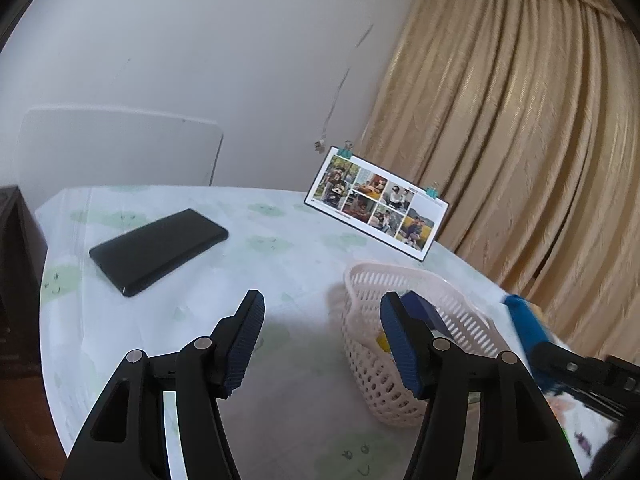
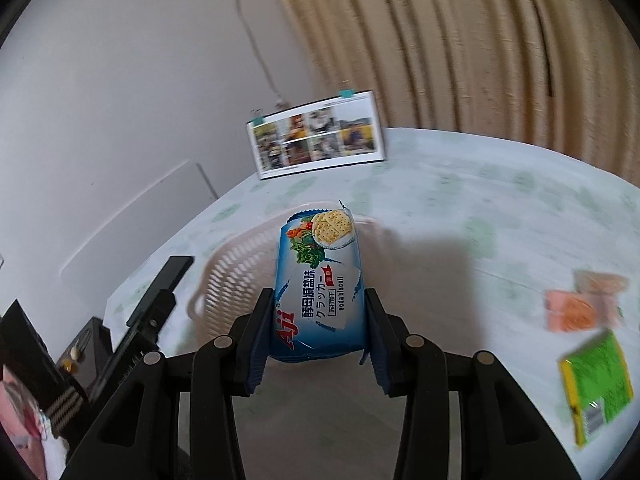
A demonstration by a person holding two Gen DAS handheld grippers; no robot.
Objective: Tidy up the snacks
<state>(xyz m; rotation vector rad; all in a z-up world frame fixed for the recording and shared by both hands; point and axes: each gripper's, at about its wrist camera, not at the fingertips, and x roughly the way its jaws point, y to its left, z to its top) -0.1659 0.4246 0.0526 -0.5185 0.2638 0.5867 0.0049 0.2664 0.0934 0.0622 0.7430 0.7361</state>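
A flat black phone (image 1: 159, 250) is seen ahead-left of the left gripper (image 1: 322, 344), whose ribbed blue pads are spread wide with nothing between them. The perforated plastic basket (image 1: 404, 332) sits just ahead-right of it. A glossy blue soda biscuit pack (image 2: 318, 286) (crackers and veggies printed on it) is clamped lengthwise in the right gripper (image 2: 318, 332), held over the basket. Blurry pink packets (image 2: 584, 306) and a green packet (image 2: 596, 384) are off to its right.

At the bottom of the frame the left gripper (image 1: 320, 336) hangs with jaws spread above the table (image 1: 280, 264). A pale basket (image 1: 380, 364) sits lower right, a black phone (image 1: 160, 250) left of centre, a photo card (image 1: 376, 208) standing behind.
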